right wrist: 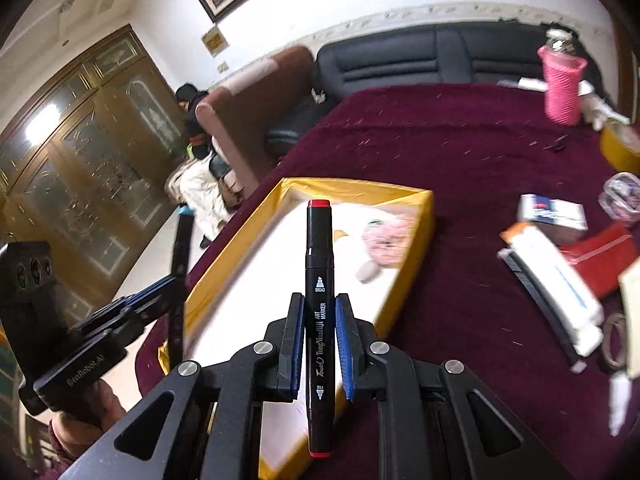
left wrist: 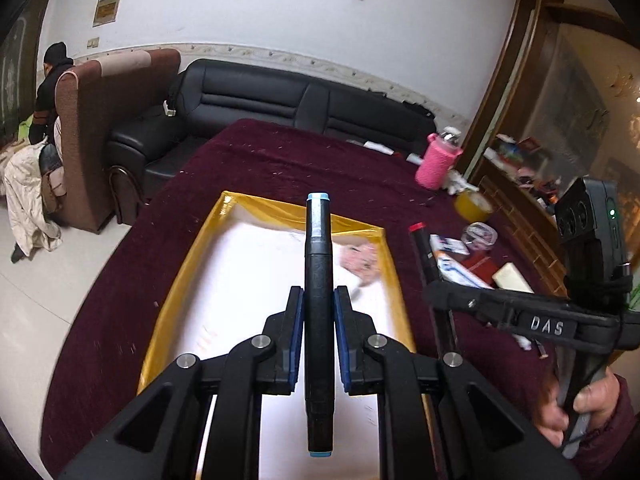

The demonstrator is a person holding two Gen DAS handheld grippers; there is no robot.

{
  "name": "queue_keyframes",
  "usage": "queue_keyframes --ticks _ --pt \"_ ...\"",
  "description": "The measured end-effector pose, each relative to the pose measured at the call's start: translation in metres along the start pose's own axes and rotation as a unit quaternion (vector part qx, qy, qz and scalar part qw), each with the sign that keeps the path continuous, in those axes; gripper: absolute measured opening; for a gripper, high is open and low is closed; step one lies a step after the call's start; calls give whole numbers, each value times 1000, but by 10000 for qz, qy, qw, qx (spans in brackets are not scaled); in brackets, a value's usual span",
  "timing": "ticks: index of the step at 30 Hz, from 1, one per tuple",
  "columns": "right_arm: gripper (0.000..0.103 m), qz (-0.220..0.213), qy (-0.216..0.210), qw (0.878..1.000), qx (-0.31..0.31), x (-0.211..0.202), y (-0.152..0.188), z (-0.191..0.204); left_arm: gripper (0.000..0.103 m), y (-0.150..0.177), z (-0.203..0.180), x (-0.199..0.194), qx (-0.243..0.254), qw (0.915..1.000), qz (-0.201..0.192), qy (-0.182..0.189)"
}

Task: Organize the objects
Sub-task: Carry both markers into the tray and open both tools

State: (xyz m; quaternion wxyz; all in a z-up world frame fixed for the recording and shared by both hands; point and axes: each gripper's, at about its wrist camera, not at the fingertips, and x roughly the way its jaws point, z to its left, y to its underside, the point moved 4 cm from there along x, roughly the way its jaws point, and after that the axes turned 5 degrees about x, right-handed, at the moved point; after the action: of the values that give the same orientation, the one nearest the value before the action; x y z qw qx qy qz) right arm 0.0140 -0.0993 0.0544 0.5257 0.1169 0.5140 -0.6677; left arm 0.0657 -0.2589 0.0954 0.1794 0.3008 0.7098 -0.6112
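The left claw (left wrist: 319, 312) is clamped on a black marker with blue caps (left wrist: 319, 280), its blue pads pressed against the barrel on both sides; the marker lies along the line of the claw, one blue end pointing ahead and the other back toward the camera. The right claw (right wrist: 319, 312) grips a black marker with red caps (right wrist: 319, 300) in the same way, pads tight on the printed barrel. Both markers are held in the air above a shallow box with yellow sides (left wrist: 224, 216) and a white floor, which sits on the worktop (left wrist: 280, 152) covered in dark red cloth. Inside the box, toward its far right corner, lies a small pink, blurred item (right wrist: 386, 240). To the right of the box a loose scatter of things rests on the cloth: a small white and blue box (right wrist: 554, 210), a long white package (right wrist: 556, 280), something red (right wrist: 600, 256) and a roll of yellow tape (left wrist: 474, 204). A bottle in a pink knitted sleeve (left wrist: 436, 160) stands upright near the far edge. In the left wrist view the person's right hand (left wrist: 580, 404) grasps the handle of the other tool.
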Motion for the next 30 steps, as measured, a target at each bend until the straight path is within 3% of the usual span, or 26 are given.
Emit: queue_keyframes --ticks 7,13,28,30 --pt "17 589 76 9978 302 88 -18 7 14 -14 34 60 -65 9983 492 -299" --pt "17 835 319 9955 314 137 -29 9 14 -22 53 101 -302 9960 810 -246" --pt "18 651 760 9942 397 143 -53 -19 14 -16 55 155 -654 9898 1255 -174" --pt "18 597 775 9942 453 140 -54 -21 18 -16 54 153 -703 9901 1212 -118"
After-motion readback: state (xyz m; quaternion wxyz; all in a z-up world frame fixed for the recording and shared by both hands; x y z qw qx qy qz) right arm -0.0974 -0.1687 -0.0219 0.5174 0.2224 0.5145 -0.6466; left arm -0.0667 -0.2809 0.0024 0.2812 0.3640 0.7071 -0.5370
